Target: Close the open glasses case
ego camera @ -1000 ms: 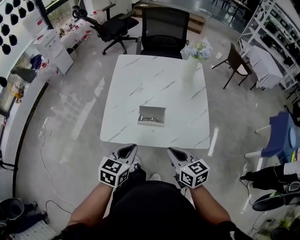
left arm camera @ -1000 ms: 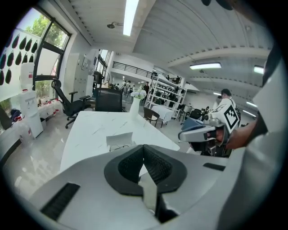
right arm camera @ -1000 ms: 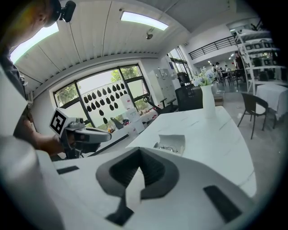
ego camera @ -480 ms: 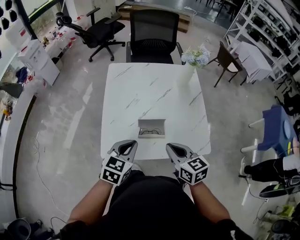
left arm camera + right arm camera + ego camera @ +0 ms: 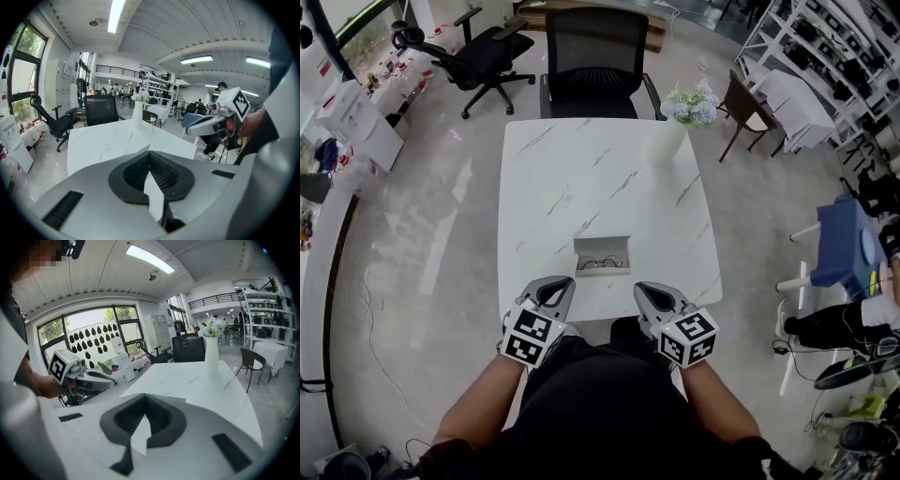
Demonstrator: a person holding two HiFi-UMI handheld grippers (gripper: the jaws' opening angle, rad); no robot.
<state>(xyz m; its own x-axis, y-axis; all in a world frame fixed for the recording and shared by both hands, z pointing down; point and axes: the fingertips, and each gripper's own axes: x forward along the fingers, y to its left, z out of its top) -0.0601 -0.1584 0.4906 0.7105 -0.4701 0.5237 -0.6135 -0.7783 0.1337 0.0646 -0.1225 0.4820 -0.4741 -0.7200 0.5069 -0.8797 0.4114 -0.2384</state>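
The open glasses case (image 5: pixel 602 255), grey with a pair of glasses lying inside, sits near the front edge of the white marble table (image 5: pixel 581 178). My left gripper (image 5: pixel 557 283) hangs at the table's front edge, just short of the case and to its left. Level with it on the right is my right gripper (image 5: pixel 646 290). Both are shut with nothing in them. In the left gripper view the jaws (image 5: pixel 150 154) meet over the tabletop; in the right gripper view the jaws (image 5: pixel 144 399) do the same. The case is hidden in both gripper views.
A white vase with flowers (image 5: pixel 670 131) stands at the table's far right. A black office chair (image 5: pixel 598 56) is pushed up to the far side. Another black chair (image 5: pixel 473 47) stands far left, a blue chair (image 5: pixel 844 248) at the right.
The table and case have drawn nearer in the head view. Both grippers now reach the table's front edge instead of hanging short of it. Both stay shut.
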